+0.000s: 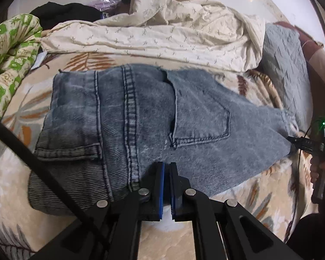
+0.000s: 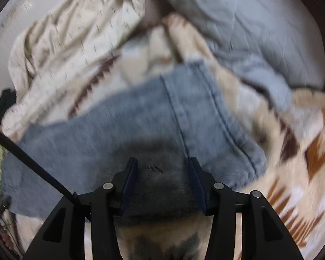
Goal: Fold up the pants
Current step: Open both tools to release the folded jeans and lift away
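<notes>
Blue denim jeans point(image 1: 145, 121) lie folded on a leaf-patterned bedspread point(image 1: 249, 190), waistband to the left, back pocket point(image 1: 201, 121) facing up. My left gripper point(image 1: 167, 166) is at the near edge of the jeans, its blue pads almost together with only a thin gap; no cloth shows between them. The right gripper's body point(image 1: 318, 151) shows at the jeans' right end. In the blurred right wrist view the jeans point(image 2: 140, 125) lie ahead, and my right gripper point(image 2: 162, 169) is open over their near edge, with denim between the spread fingers.
A crumpled cream sheet point(image 1: 162, 28) lies behind the jeans. A green-patterned quilt point(image 1: 8, 60) is at the left, dark clothes point(image 1: 62, 13) at the back left, and a grey-blue quilted pillow point(image 1: 286, 69) at the right. A black cable point(image 1: 32, 162) crosses the lower left.
</notes>
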The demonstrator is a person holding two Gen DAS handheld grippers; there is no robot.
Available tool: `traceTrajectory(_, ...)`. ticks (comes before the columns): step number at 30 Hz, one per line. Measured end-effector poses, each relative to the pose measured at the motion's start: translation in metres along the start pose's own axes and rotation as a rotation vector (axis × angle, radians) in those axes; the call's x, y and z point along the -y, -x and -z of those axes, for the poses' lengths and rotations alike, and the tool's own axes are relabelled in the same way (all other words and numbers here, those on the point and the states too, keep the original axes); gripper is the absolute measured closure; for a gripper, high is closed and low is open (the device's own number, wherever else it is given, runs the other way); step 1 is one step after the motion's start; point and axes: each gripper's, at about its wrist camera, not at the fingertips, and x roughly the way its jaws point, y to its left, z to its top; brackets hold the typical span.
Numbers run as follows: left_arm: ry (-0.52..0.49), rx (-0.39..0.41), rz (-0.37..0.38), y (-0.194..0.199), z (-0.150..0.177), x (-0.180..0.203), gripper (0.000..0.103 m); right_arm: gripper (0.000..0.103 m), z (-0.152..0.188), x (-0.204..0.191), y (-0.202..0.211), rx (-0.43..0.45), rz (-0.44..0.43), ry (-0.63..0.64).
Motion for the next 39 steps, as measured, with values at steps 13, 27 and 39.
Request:
traceTrajectory(13,0.053,-0.003,0.003,0.011,0.002,-0.007,0.097,0.054,0.022,-0.002,0.002,-0.008,0.026,0.106)
traceTrajectory(27,-0.162,0.187,0.110,0.000,-0.006,0.081,0.064,0.054,-0.045,-0.152,0.033,0.024,-0.393,0.249)
traceTrajectory(39,-0.108,0.042,0.175,-0.039,0.002,0.062,0.064,0.054,-0.085,-0.316,-0.081,-0.115,-0.354,0.436)
